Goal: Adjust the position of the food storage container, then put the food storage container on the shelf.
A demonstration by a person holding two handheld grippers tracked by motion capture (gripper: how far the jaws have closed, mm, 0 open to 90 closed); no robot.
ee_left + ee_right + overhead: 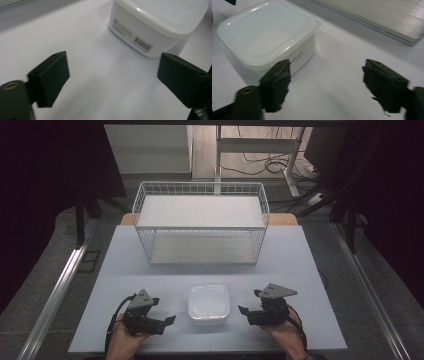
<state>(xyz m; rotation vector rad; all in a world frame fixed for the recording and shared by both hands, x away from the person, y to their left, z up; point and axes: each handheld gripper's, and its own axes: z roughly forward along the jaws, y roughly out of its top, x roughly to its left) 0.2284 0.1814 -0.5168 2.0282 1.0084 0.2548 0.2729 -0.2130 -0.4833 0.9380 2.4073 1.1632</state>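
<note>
A big white wire basket [200,222] stands at the far side of the table [300,270], with a white board on top. A small white box [208,304] with its lid on sits near the front, between the left gripper [167,321] and right gripper [243,311]. Both claws are open, holding nothing.

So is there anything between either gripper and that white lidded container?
Nothing visible. The container sits alone on the table, with the left gripper and right gripper open on either side.
</note>
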